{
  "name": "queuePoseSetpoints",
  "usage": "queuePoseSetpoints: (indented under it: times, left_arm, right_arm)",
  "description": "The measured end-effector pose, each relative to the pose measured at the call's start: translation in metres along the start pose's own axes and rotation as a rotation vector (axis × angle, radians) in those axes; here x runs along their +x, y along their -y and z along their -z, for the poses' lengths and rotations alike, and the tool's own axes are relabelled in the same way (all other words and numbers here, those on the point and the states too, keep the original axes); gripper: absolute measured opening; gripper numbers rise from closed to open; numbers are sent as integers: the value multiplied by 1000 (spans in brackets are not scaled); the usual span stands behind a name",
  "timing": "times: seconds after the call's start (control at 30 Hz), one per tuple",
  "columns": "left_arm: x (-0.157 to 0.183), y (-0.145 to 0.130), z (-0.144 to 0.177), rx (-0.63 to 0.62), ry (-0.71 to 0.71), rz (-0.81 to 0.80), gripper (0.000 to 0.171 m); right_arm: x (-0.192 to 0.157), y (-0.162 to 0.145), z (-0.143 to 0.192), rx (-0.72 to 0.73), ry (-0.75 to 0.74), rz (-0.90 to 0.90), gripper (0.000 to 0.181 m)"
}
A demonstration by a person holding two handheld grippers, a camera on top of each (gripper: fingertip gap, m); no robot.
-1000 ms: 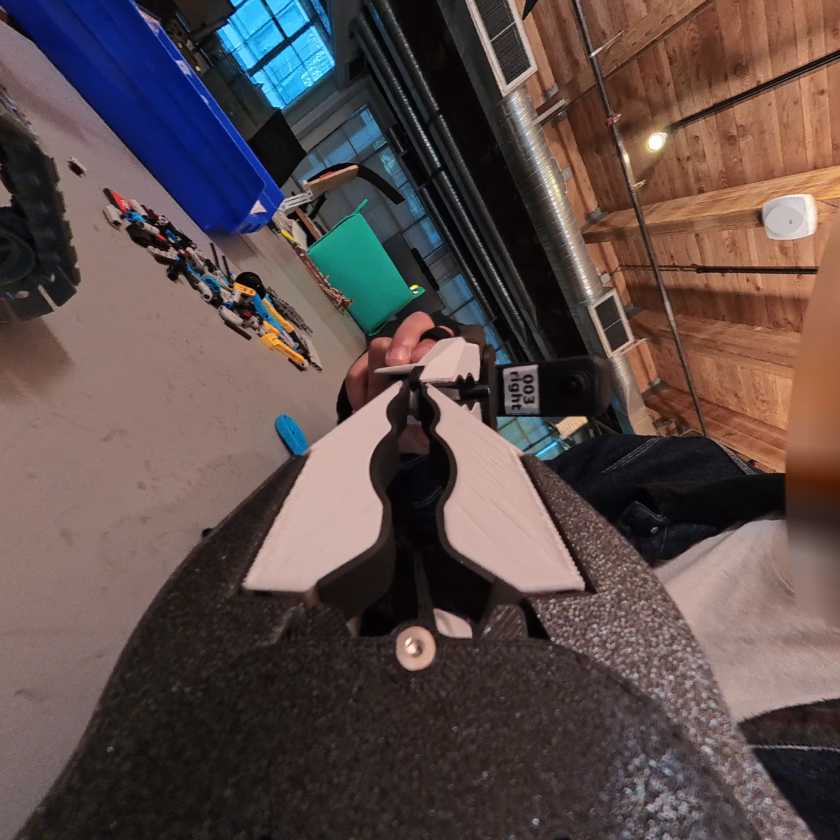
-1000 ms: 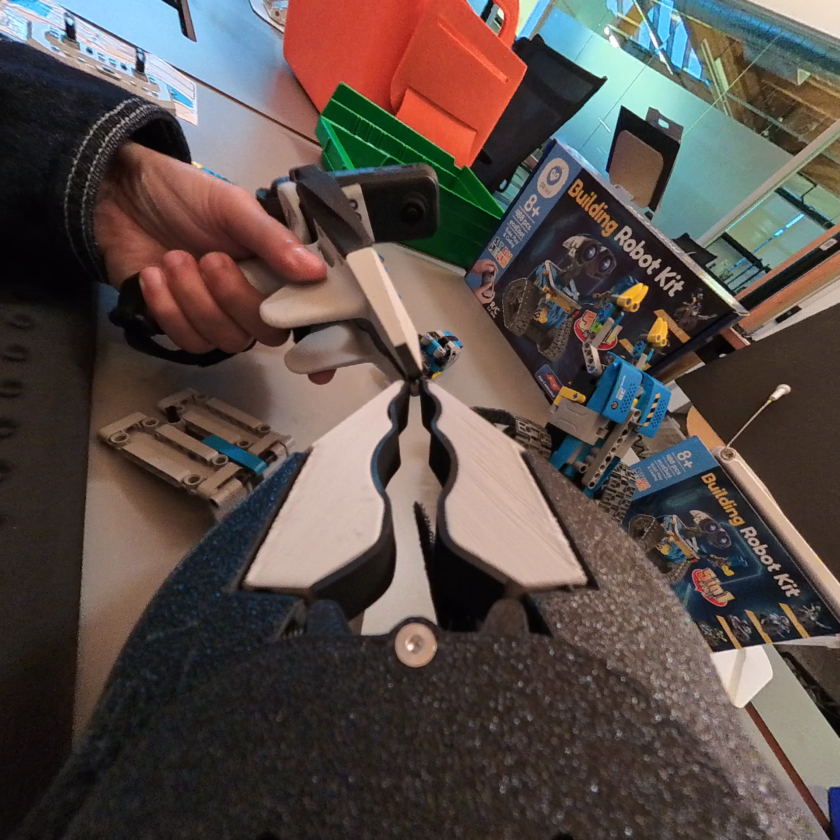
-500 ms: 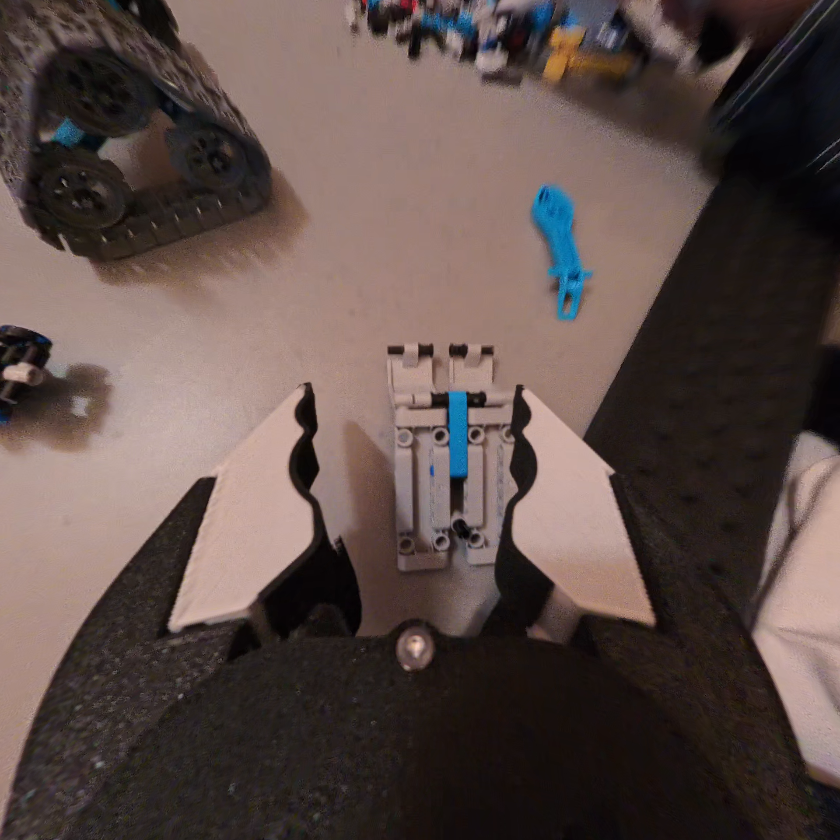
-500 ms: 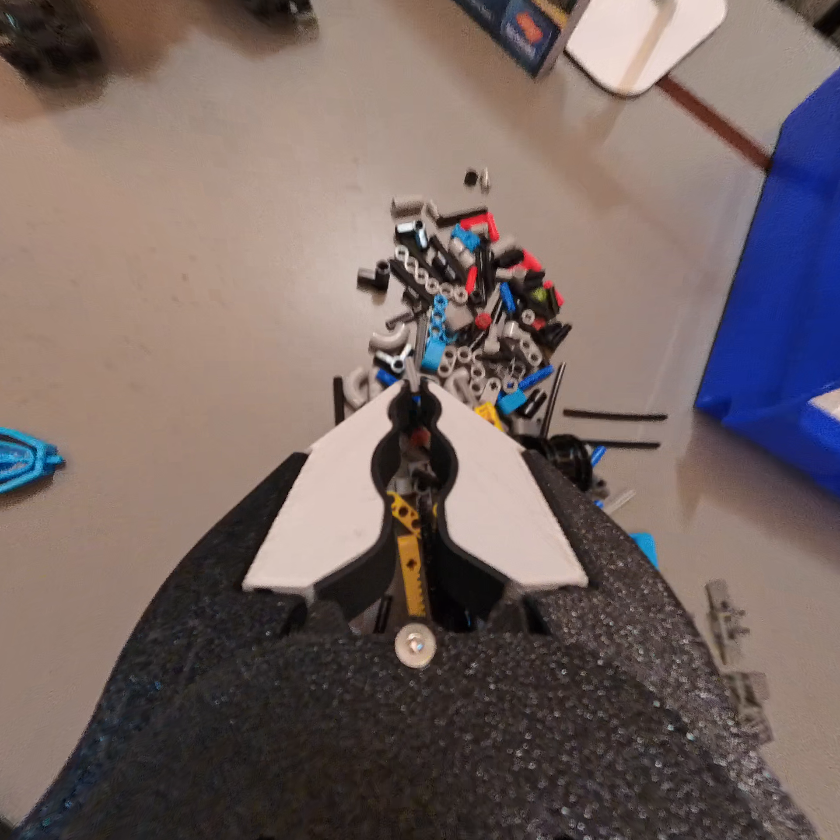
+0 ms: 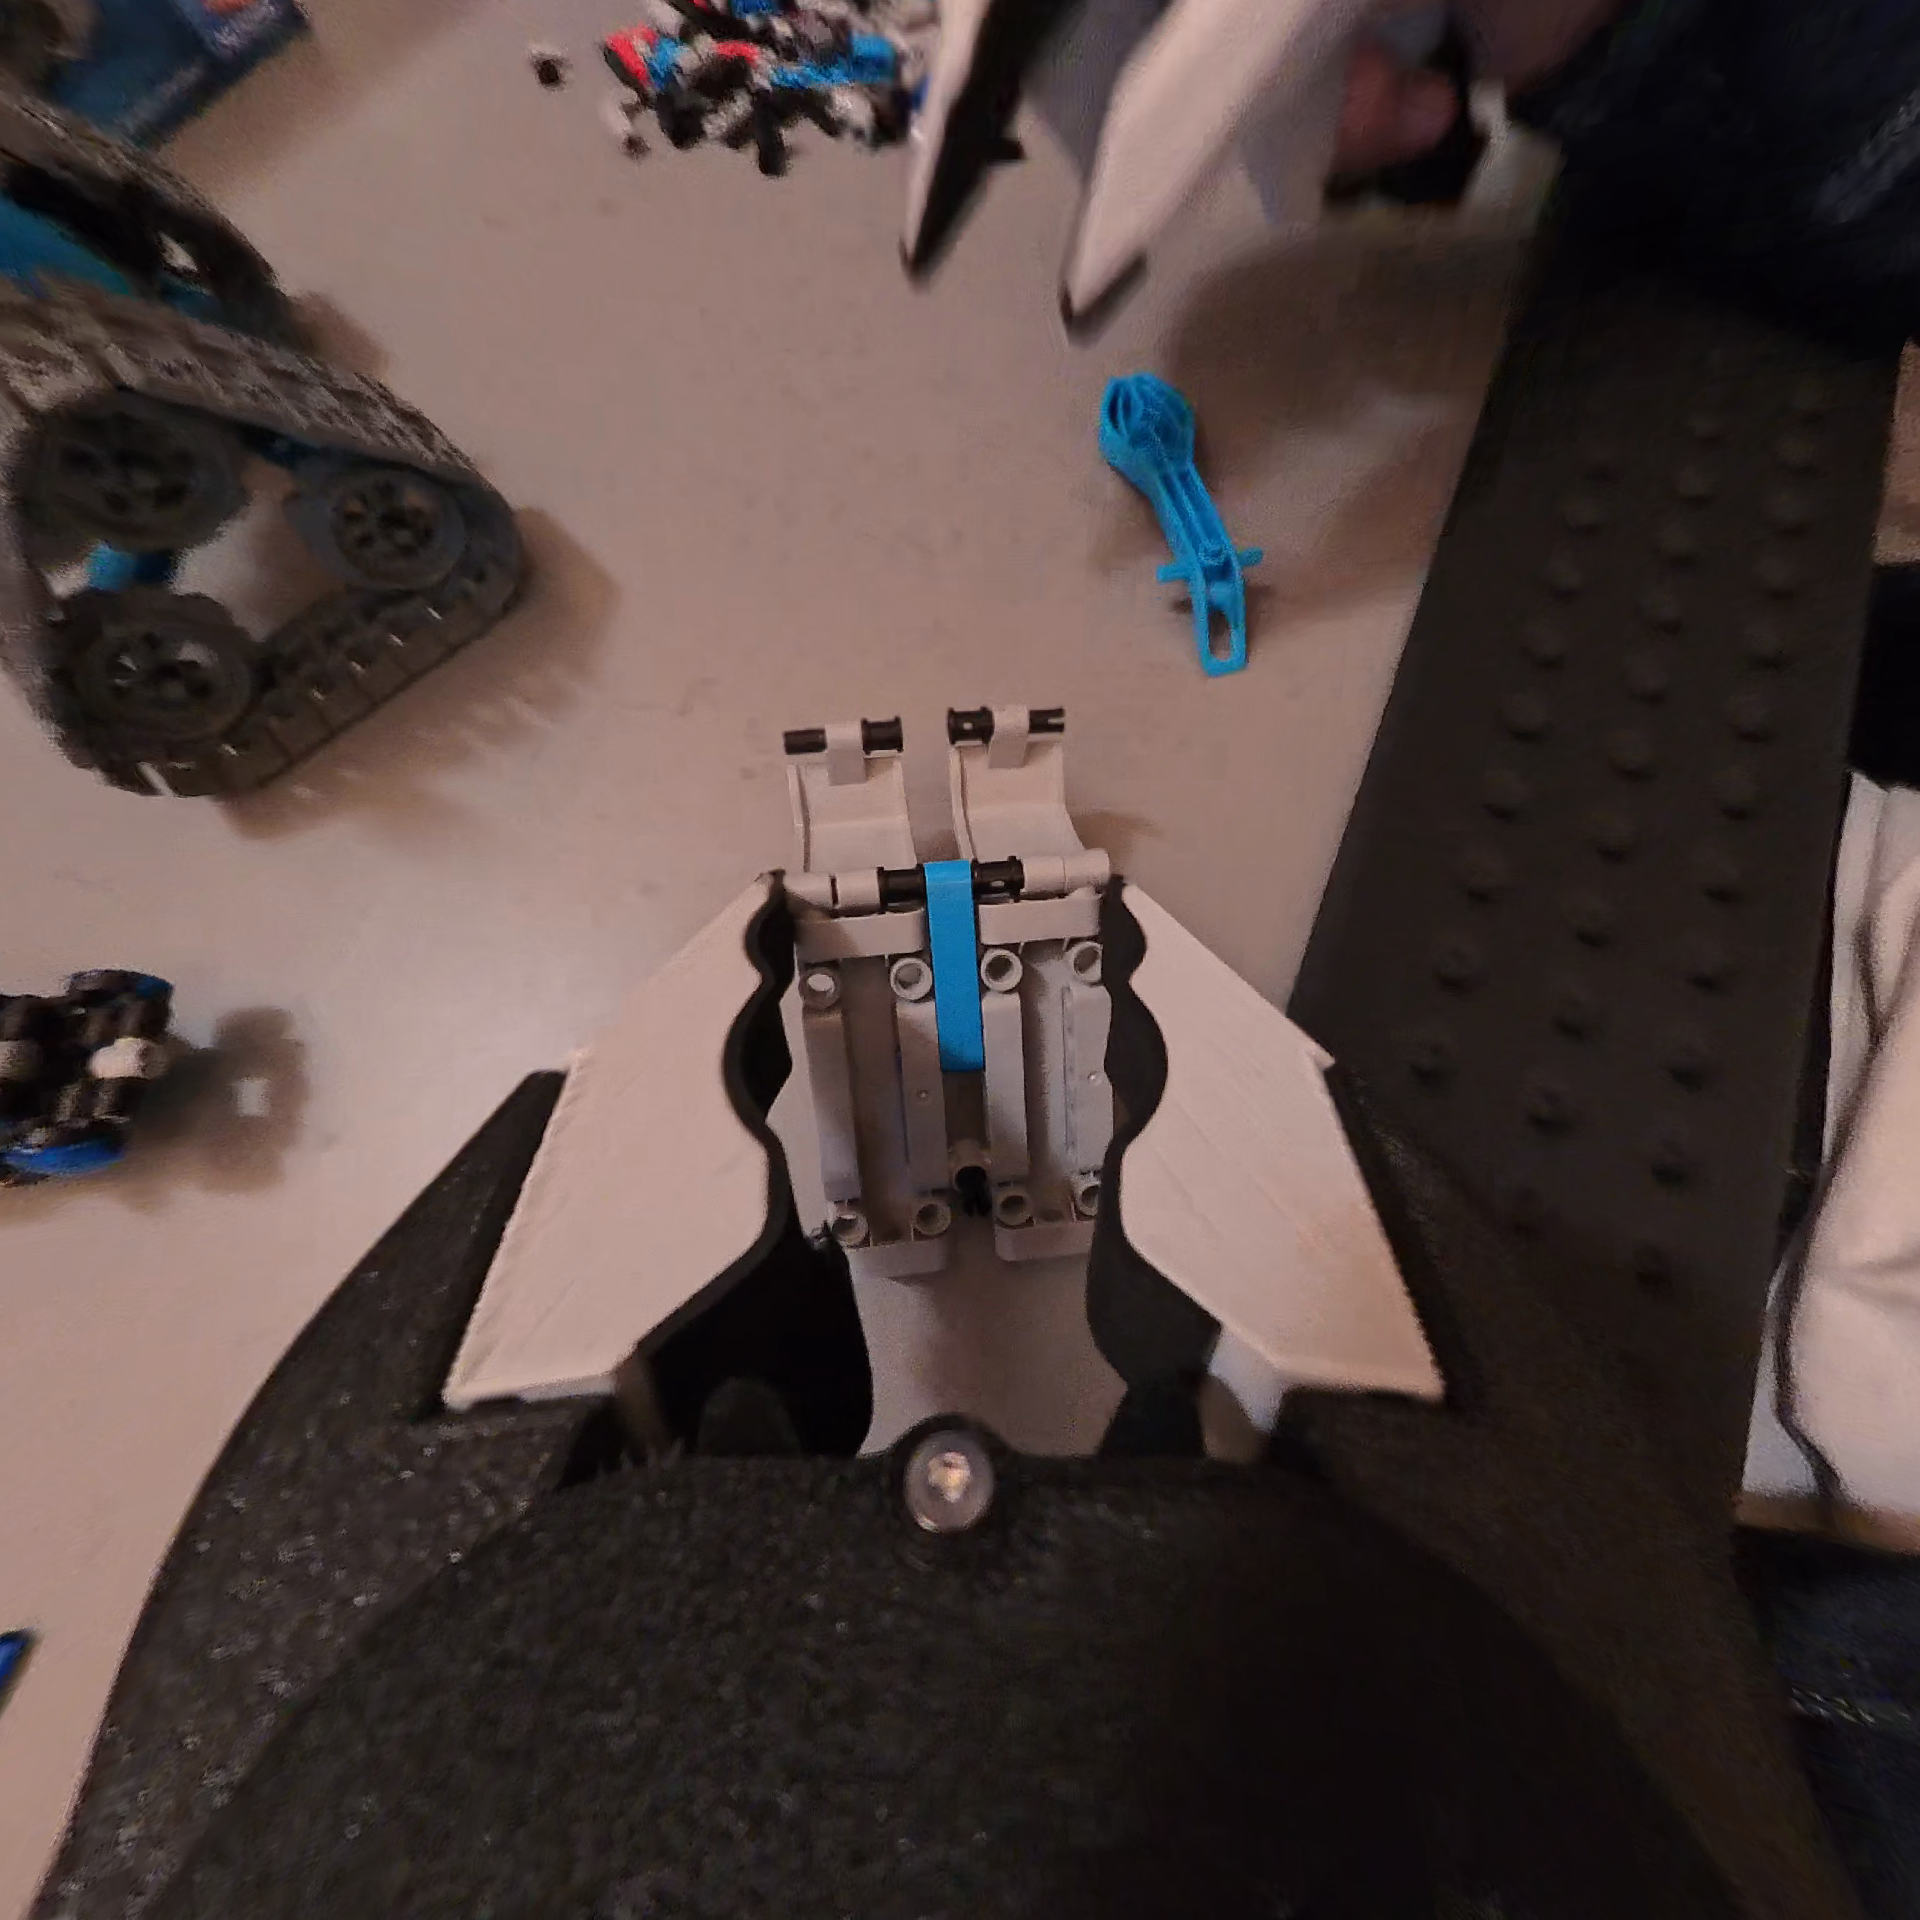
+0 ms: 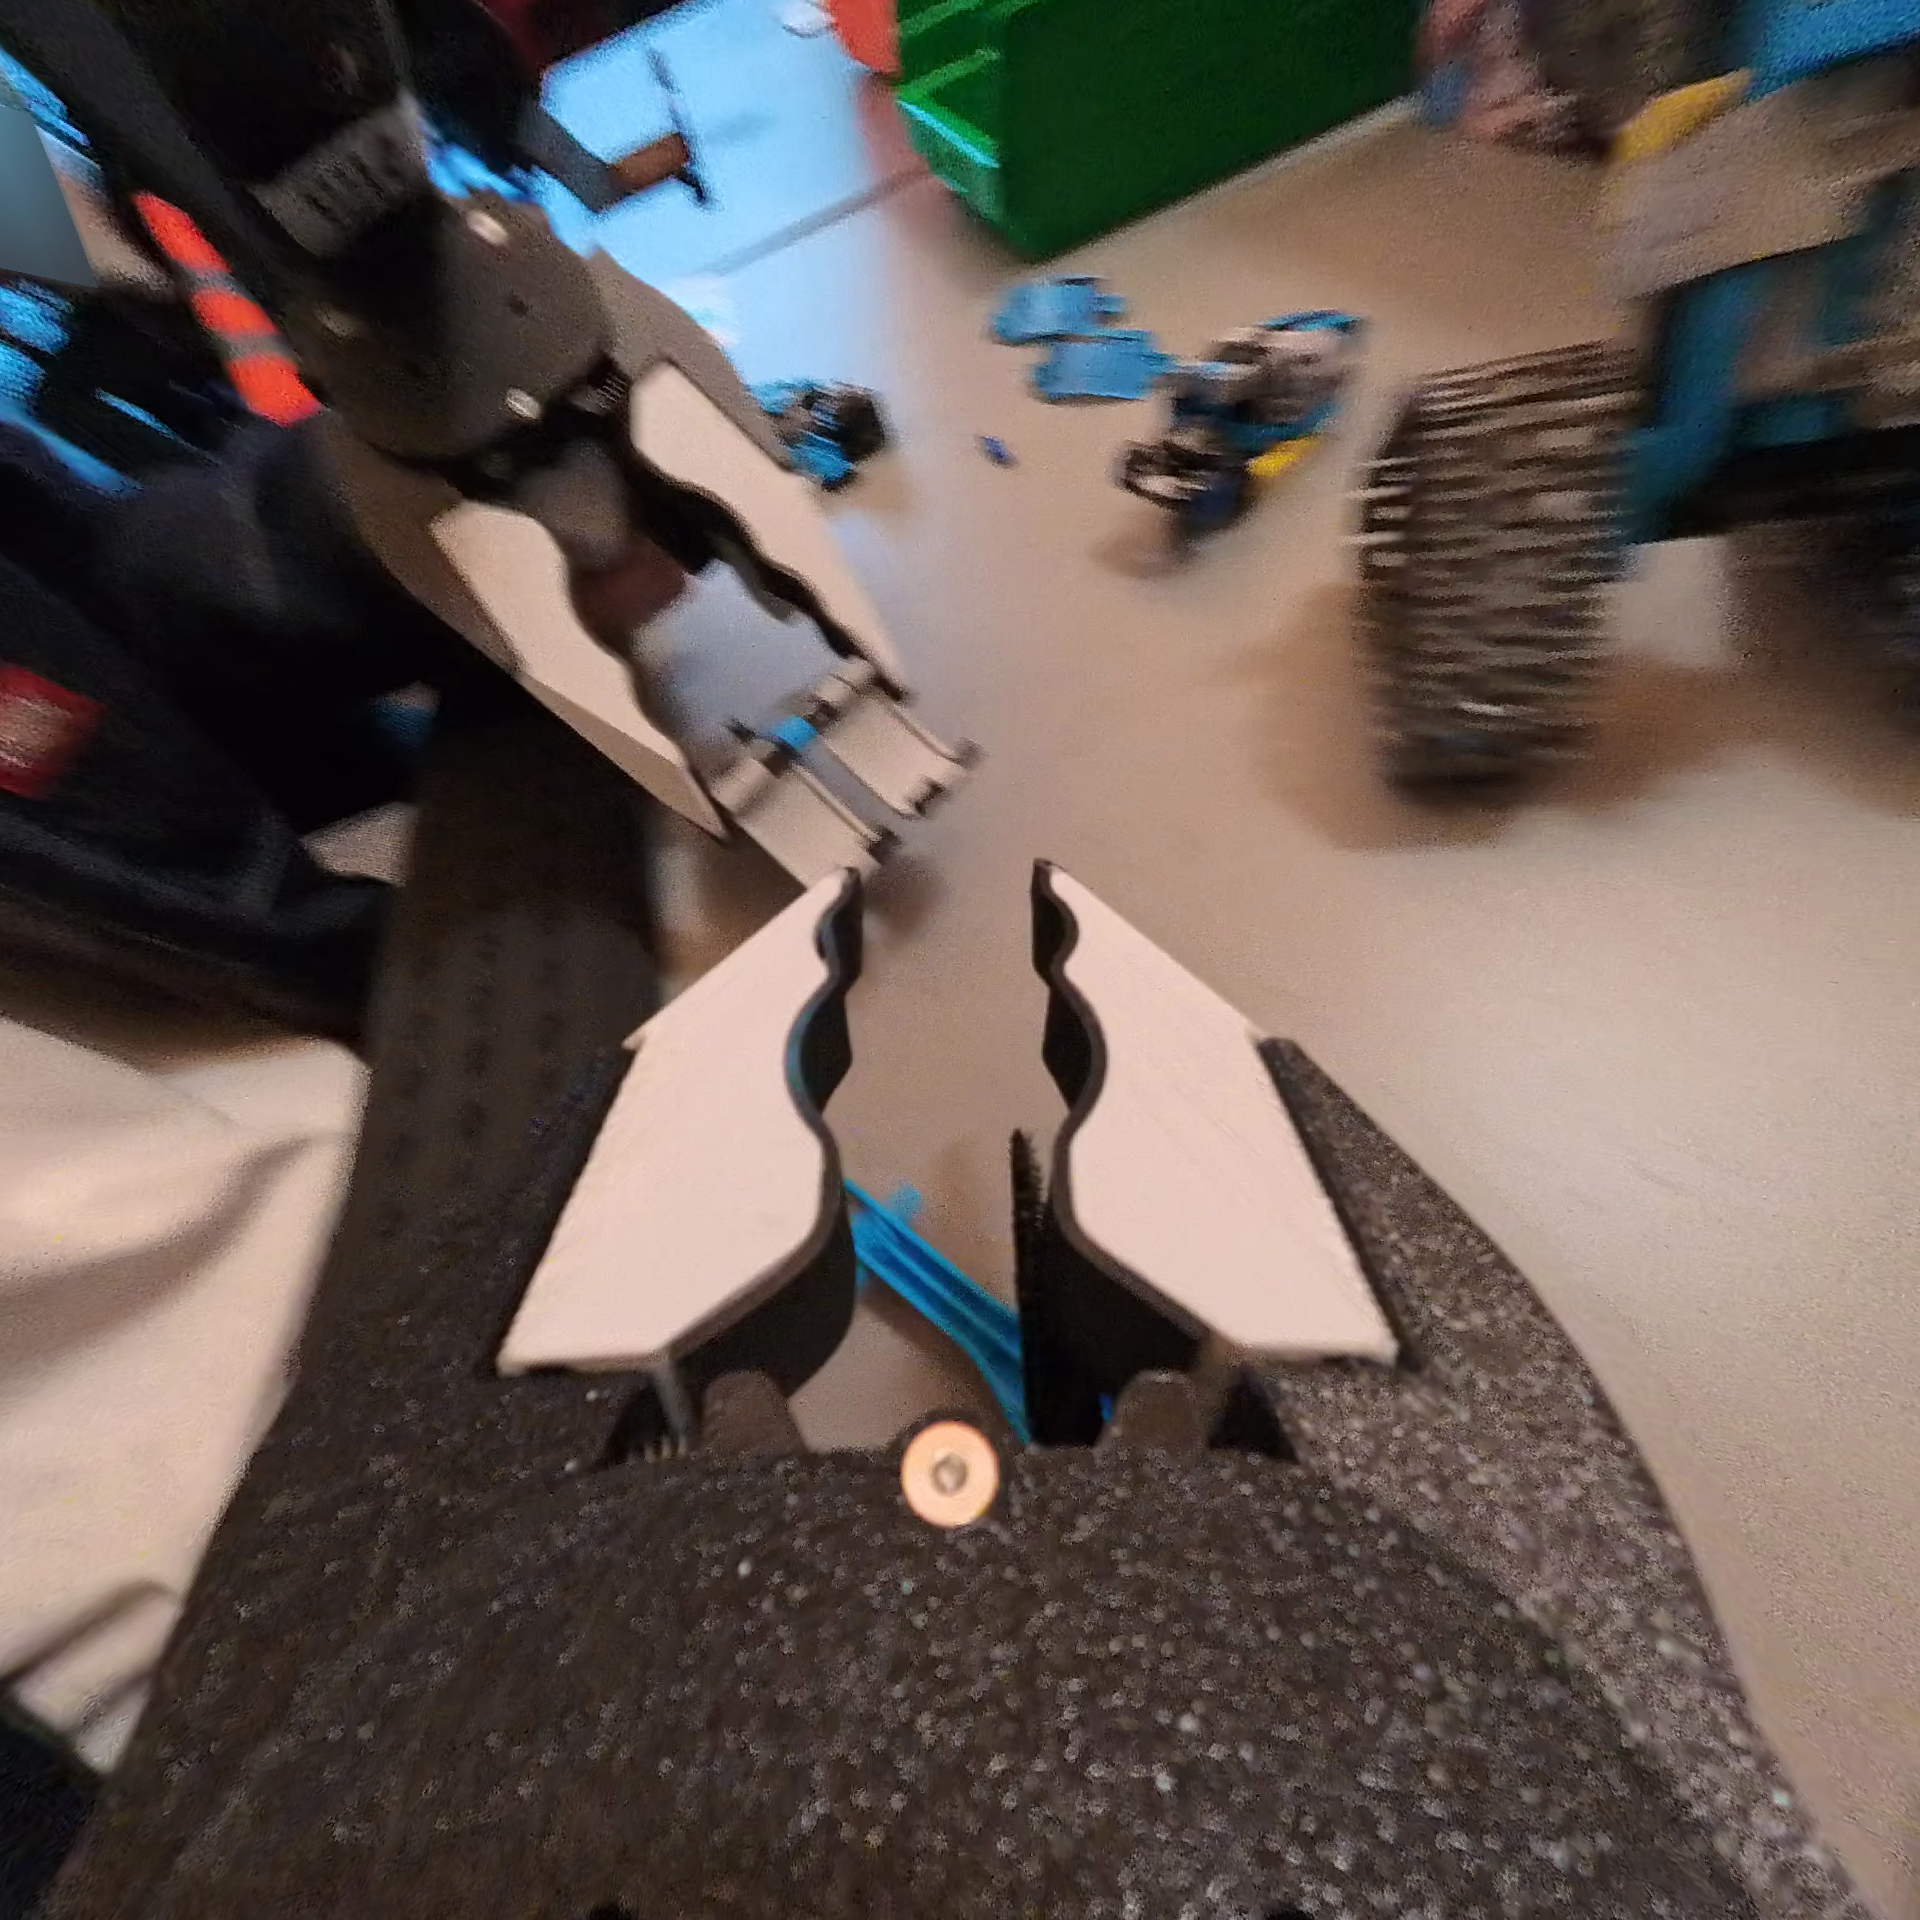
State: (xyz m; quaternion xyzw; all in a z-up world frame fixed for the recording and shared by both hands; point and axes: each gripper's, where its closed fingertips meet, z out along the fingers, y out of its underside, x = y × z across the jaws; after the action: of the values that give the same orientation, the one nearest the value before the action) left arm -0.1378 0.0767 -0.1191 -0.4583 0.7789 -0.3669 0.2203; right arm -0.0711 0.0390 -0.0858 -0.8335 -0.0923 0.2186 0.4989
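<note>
Fingers of the left tool point down at the table in the lower middle of the left wrist view and straddle a grey beam assembly with a blue strap down its middle. Both inner edges press its long sides, so the left tool is clenched on it. The assembly's two curved end pieces with black pins stick out past the fingertips toward the upper middle of the frame.

Right of it, just beyond the fingertips, lies a blue lever-shaped part. A black tracked vehicle sits at the left edge, a small black and blue wheel piece below it, and a heap of loose small parts at the top.

The right tool fills the lower half of its own view, tilted forward over the table, fingers parted with bare table between them and nothing gripped. A blue part shows under its base. In that blurred view the left tool slants in from the upper left, assembly at its tips.
</note>
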Motion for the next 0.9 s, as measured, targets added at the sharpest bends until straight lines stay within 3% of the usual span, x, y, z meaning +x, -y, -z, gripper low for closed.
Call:
queuePoseSetpoints:
  times: [0.1, 0.2, 0.33, 0.53, 0.63, 0.67, 0.73, 0.83, 0.9]
  left_arm:
    - [-7, 9, 3, 59, 108, -89, 58]
    - [-18, 15, 6, 82, 230, -175, 58]
    - [-23, 16, 8, 91, 292, -219, 59]
    - [-23, 13, 5, 86, 295, -241, 59]
    - [-31, 21, 9, 134, 334, -128, 59]
    - [-36, 29, 15, 181, 380, -83, 65]
    - [-29, 50, 29, 328, 384, 38, 60]
    - [8, 68, 19, 461, 175, 310, 28]
    - [27, 66, -5, 406, 18, 443, 29]
  right_arm:
    - [-6, 8, -41, 40, 33, -196, 30]
    - [-3, 14, -54, 87, 24, -326, 23]
    - [-4, 6, -60, 52, 27, -351, 8]
    - [-3, 3, -60, 39, 25, -357, 6]
    - [8, 9, -53, 85, -44, -345, 5]
    - [16, 13, -47, 117, -96, -340, 5]
    - [29, 21, -35, 191, -175, -365, 5]
    - [30, 41, -23, 376, -131, -476, 5]
    - [20, 55, -22, 484, -29, -544, 5]
